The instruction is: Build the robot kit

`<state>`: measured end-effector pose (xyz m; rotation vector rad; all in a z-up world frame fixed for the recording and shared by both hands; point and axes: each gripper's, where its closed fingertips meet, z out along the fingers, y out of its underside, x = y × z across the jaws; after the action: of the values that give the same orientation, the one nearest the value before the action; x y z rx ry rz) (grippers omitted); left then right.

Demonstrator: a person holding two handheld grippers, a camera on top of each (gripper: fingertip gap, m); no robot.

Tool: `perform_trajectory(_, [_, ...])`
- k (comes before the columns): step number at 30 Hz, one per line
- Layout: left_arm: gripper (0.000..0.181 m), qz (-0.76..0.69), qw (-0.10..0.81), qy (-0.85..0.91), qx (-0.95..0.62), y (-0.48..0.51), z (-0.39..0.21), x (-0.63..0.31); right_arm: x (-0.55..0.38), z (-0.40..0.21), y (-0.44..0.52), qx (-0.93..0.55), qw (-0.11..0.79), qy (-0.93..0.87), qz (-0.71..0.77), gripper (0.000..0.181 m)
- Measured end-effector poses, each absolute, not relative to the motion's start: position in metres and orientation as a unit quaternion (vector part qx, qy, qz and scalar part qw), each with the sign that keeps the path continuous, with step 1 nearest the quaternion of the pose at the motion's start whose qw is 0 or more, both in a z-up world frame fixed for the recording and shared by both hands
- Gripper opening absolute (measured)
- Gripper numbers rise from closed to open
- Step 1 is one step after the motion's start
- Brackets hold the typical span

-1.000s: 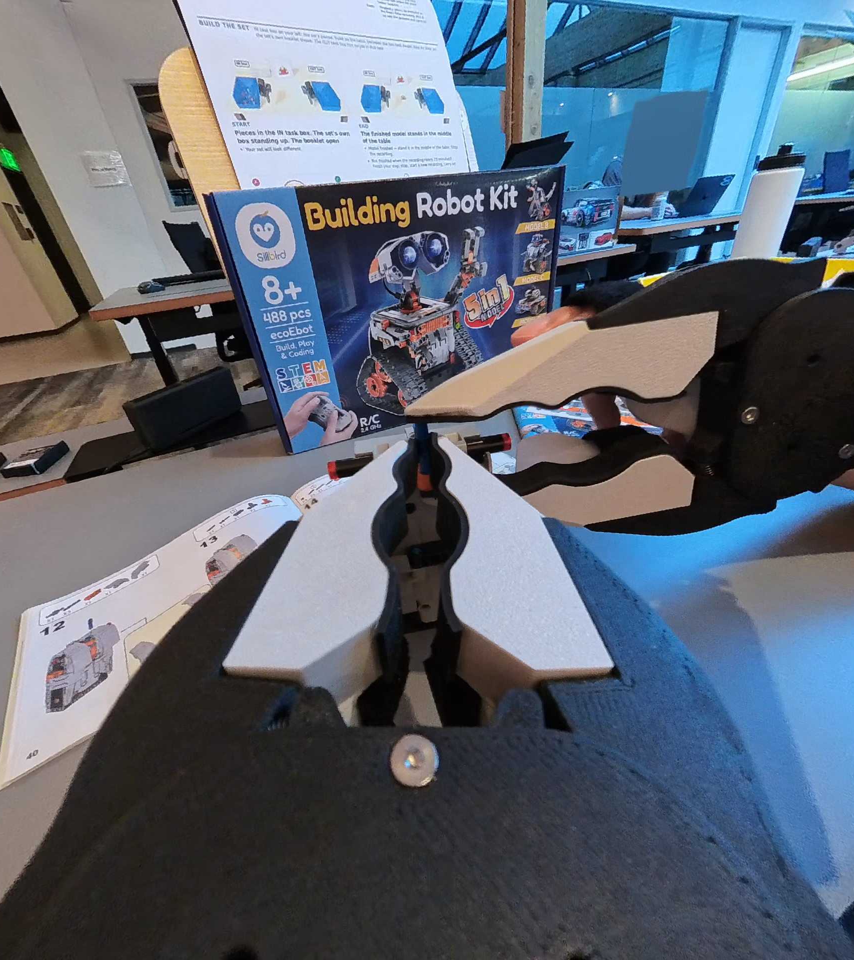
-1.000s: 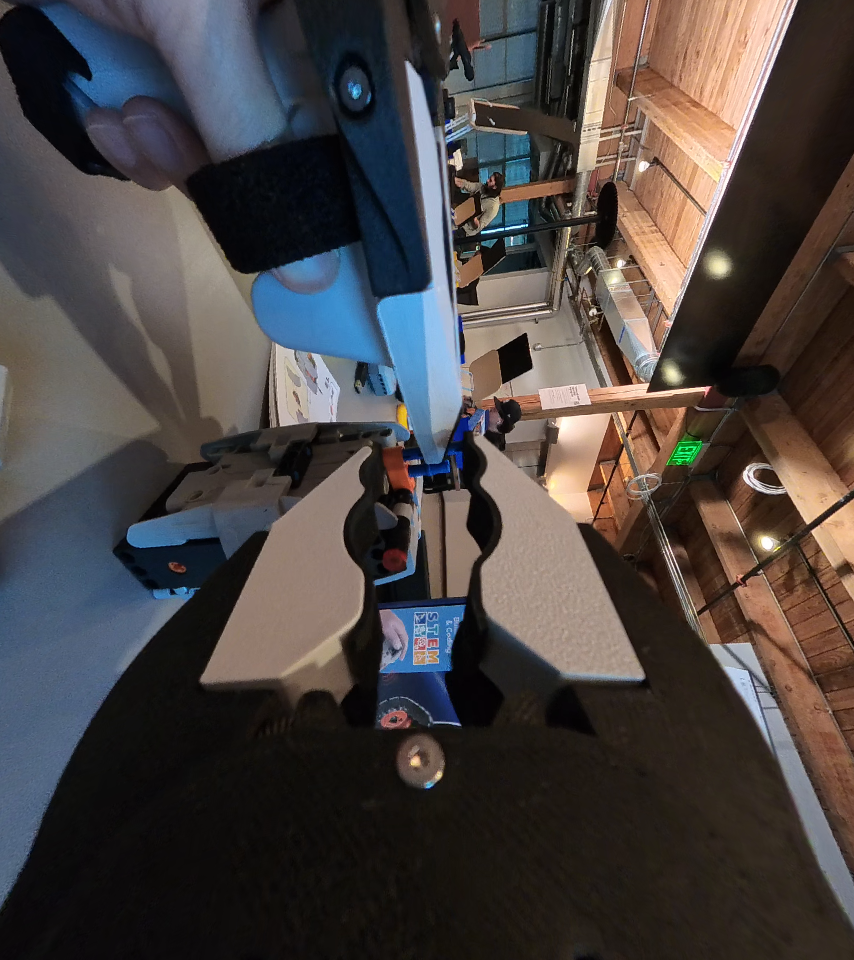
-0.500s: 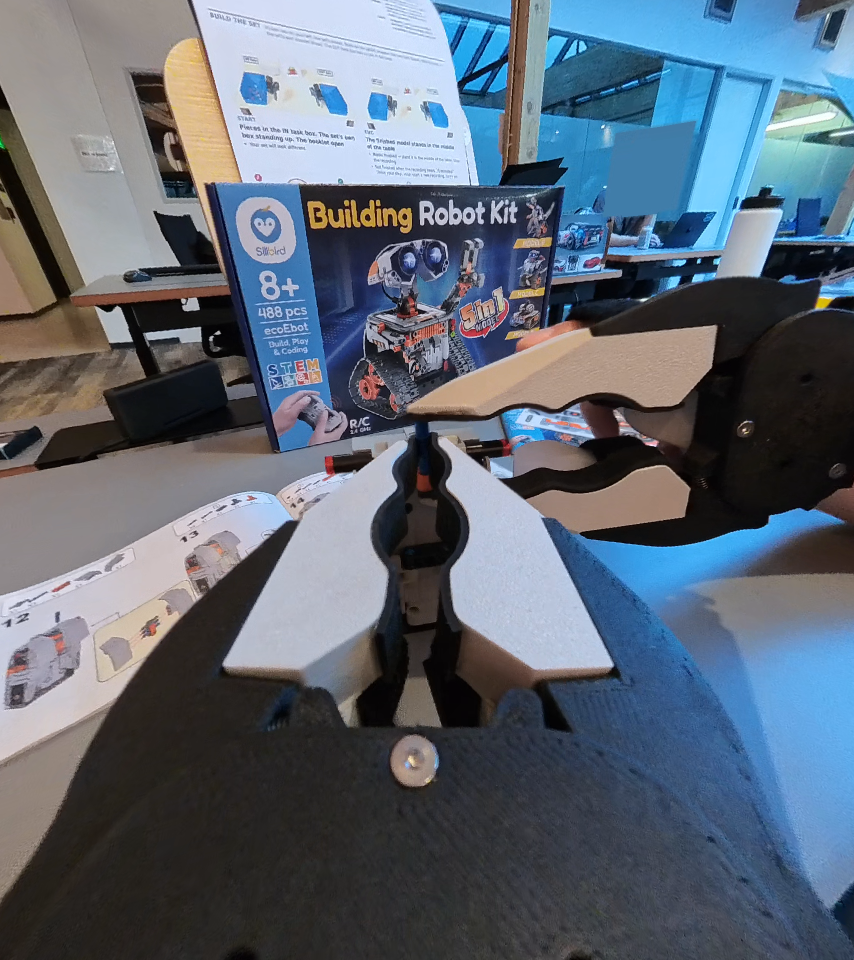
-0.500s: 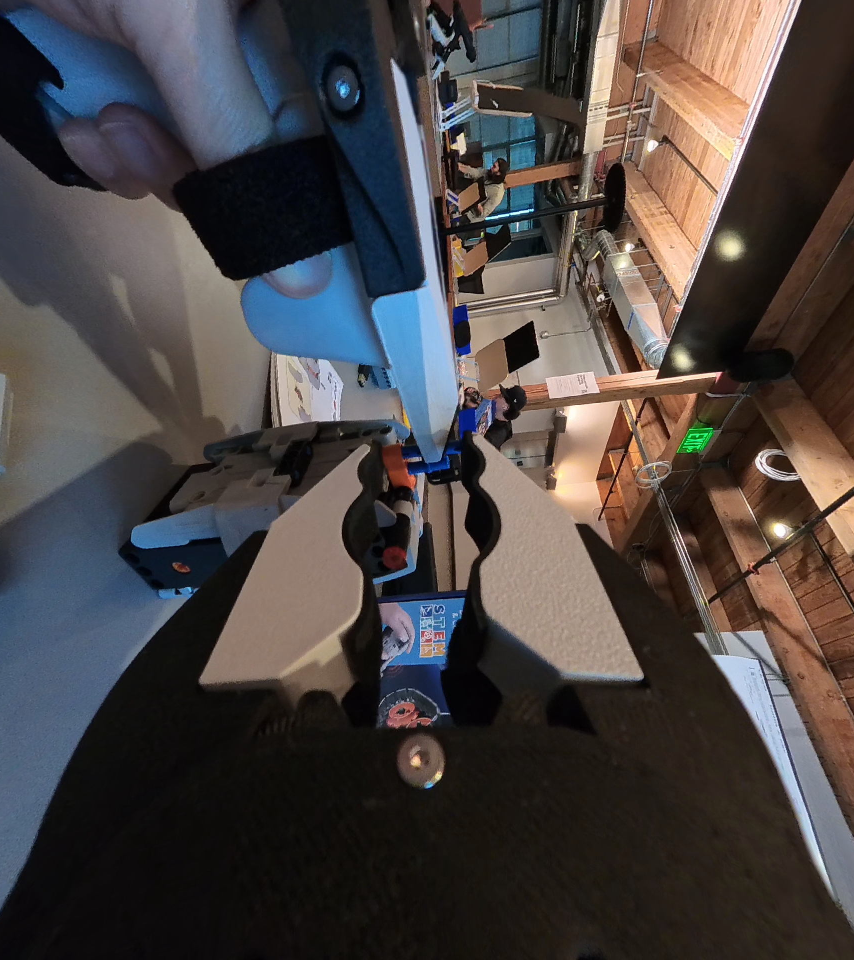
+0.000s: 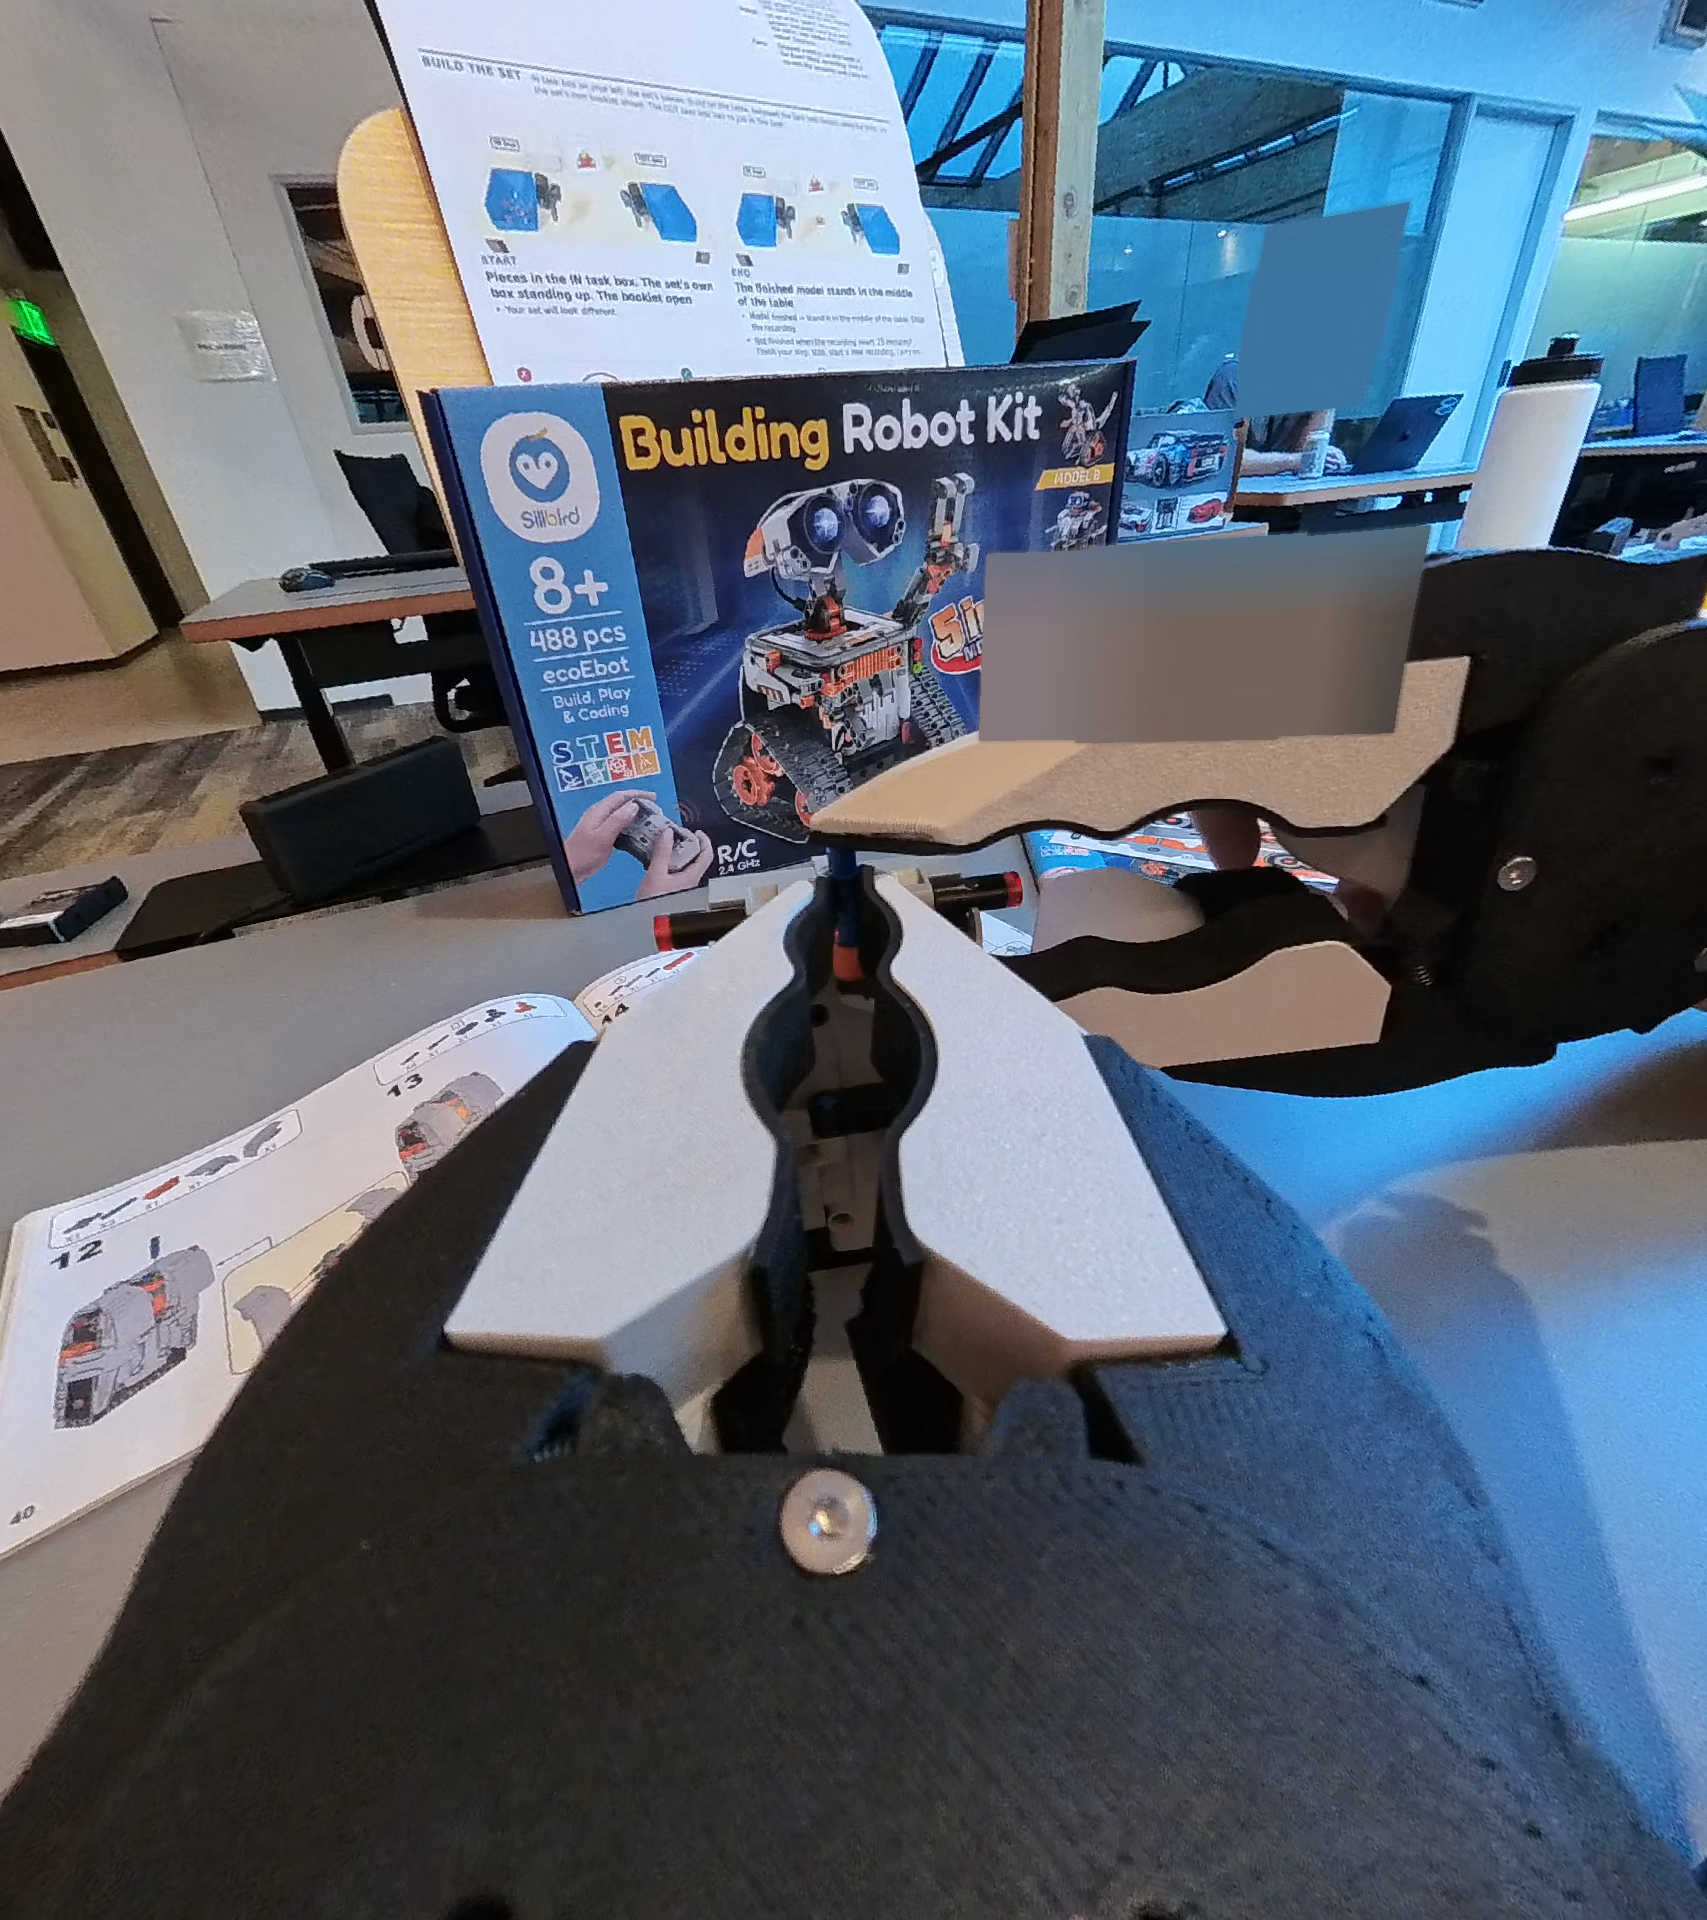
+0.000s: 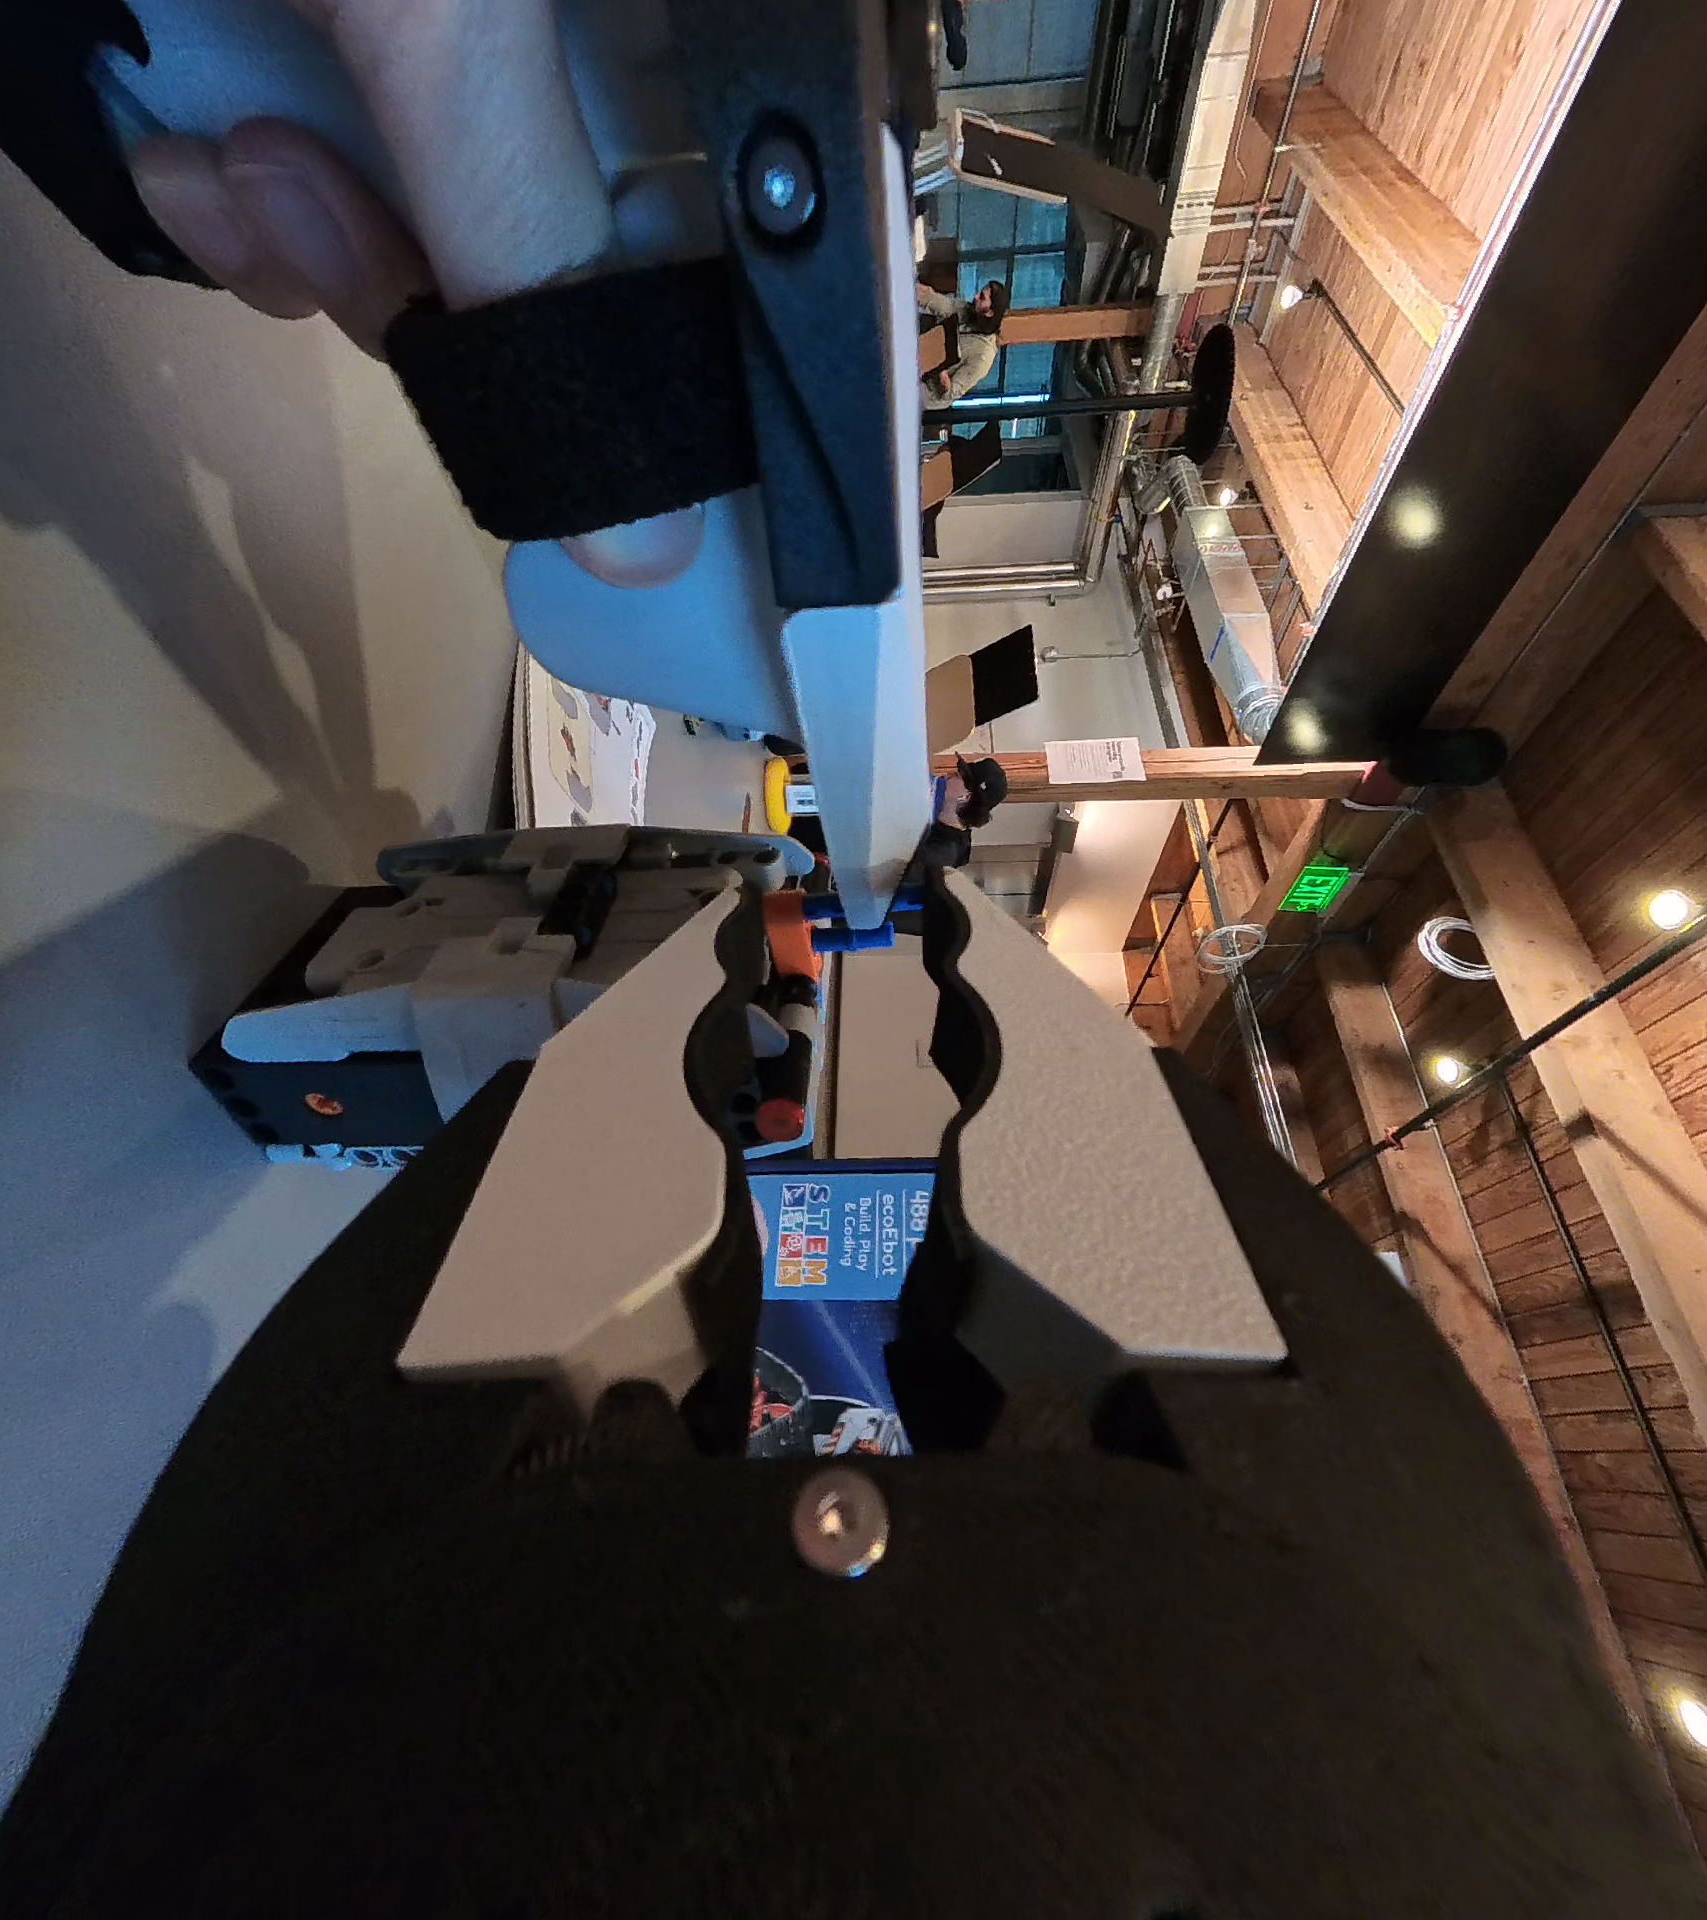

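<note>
Model (image 6: 475,966), a grey, black and orange brick build, sits clamped between our left gripper's (image 5: 841,914) closed fingers, its blue pin (image 6: 854,935) sticking out just past their tips. Our right gripper (image 6: 838,894) stands apart around that pin, one finger (image 5: 1088,800) just above it and the other below. Beyond both stand the kit box (image 5: 724,623) and, to the left, an open booklet (image 5: 153,1299) on the table (image 5: 1607,1299).

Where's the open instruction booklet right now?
In the left wrist view, the instruction booklet lies open on the grey table, left of the left gripper and before the upright kit box.
</note>
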<state>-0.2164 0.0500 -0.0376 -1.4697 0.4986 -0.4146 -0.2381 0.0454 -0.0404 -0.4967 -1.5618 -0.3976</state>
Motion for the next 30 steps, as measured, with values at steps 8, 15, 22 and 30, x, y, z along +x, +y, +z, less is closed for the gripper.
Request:
perform_trajectory(8, [0.002, -0.188, 0.696, 0.222, -0.657, 0.0506, -0.0369, -0.2165, -0.2384, -0.0408, 0.0458, -0.204, 0.662, -0.697, -0.188, 0.030])
perform_trajectory(15, [0.003, -0.189, 0.695, 0.219, -0.658, 0.0496, -0.0367, -0.2168, -0.2388, -0.0410, 0.0446, -0.196, 0.662, -0.697, -0.192, 0.030])
perform_trajectory(22, [0.003, -0.199, 0.689, 0.222, -0.661, 0.0518, -0.0368, -0.2164, -0.2387, -0.0406, 0.0467, -0.200, 0.667, -0.693, -0.185, 0.029])
perform_trajectory(30, [0.002, -0.198, 0.679, 0.223, -0.671, 0.0529, -0.0369, -0.2163, -0.2384, -0.0398, 0.0476, -0.233, 0.672, -0.689, -0.139, 0.030])
